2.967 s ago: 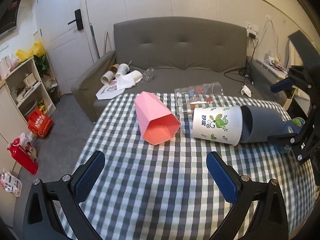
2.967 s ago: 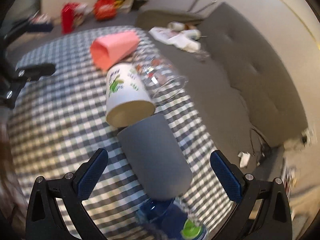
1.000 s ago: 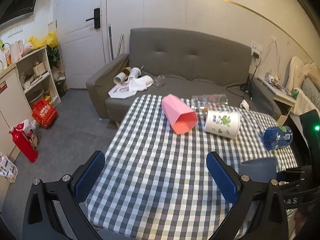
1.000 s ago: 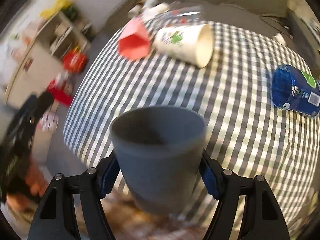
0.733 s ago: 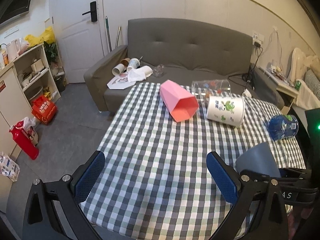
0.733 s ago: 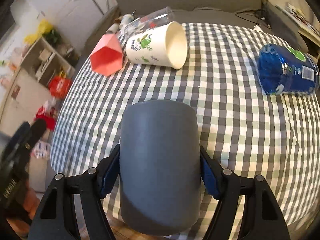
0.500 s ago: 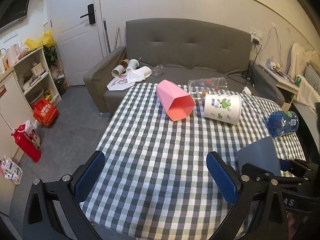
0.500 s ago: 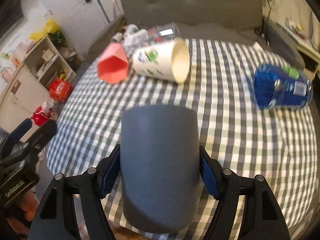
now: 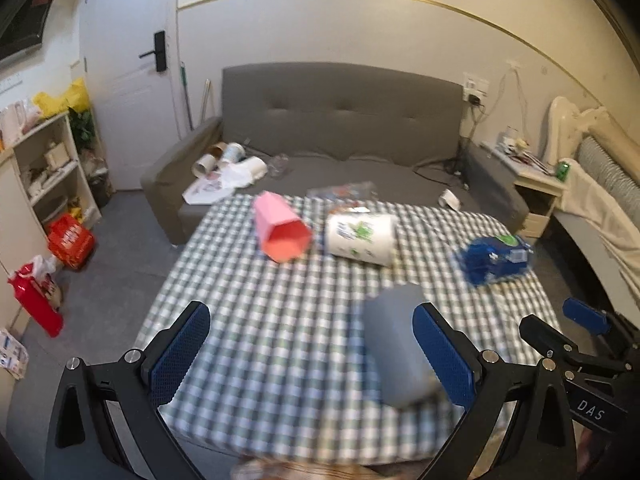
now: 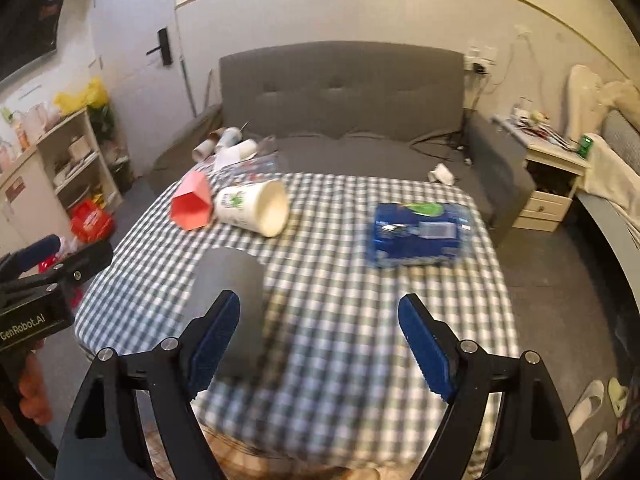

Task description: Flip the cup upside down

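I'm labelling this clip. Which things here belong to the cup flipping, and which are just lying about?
Job:
grey cup, standing on the checked table
right tongs, open
left tongs, open

Lying about:
pink cup
white cup
blue pack
clear cup
sofa

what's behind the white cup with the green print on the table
Behind the white cup a clear printed cup lies on its side at the table's far edge; the white cup covers its near side.
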`<state>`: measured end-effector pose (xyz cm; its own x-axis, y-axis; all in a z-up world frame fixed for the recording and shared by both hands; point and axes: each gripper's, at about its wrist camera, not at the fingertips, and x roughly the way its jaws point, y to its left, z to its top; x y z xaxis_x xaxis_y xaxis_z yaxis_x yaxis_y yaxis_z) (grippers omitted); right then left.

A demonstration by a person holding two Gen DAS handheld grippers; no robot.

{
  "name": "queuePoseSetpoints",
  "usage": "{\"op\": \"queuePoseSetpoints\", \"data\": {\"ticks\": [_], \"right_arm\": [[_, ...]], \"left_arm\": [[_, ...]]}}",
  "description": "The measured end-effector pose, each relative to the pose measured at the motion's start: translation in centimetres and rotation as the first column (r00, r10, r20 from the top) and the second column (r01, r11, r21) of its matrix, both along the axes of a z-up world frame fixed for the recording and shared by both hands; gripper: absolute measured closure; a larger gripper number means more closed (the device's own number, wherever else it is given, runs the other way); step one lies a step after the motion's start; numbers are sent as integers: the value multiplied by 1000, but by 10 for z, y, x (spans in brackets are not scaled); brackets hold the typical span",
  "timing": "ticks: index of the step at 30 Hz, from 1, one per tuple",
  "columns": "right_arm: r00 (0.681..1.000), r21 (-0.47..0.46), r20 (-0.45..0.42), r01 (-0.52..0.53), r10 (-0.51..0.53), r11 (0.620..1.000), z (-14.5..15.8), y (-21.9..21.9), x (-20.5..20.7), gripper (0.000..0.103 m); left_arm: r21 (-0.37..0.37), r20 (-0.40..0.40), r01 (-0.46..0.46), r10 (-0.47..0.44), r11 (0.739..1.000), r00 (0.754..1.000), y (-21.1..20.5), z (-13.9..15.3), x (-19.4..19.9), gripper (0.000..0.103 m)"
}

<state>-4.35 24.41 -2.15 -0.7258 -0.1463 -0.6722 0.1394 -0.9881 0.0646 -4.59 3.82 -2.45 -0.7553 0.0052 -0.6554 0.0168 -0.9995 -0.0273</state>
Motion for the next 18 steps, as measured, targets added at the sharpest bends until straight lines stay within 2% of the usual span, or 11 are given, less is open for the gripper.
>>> {"op": "queuePoseSetpoints", "data": {"ticks": [5,11,18], "right_arm": [[998,-6,-13,55,-55,998,-6,33,17,21],[996,-35,6,87,-87,996,-21,52,24,21],[994,-55,33,109,-107,993,-35,62,15,21]], "left_arm": [[1,55,55,-55,999,997,33,-14,6,0],[-7,126,114,-112,994,986,63,-40,9,0],[20,193,136,-137,991,972,74,-60,-1,0]]}}
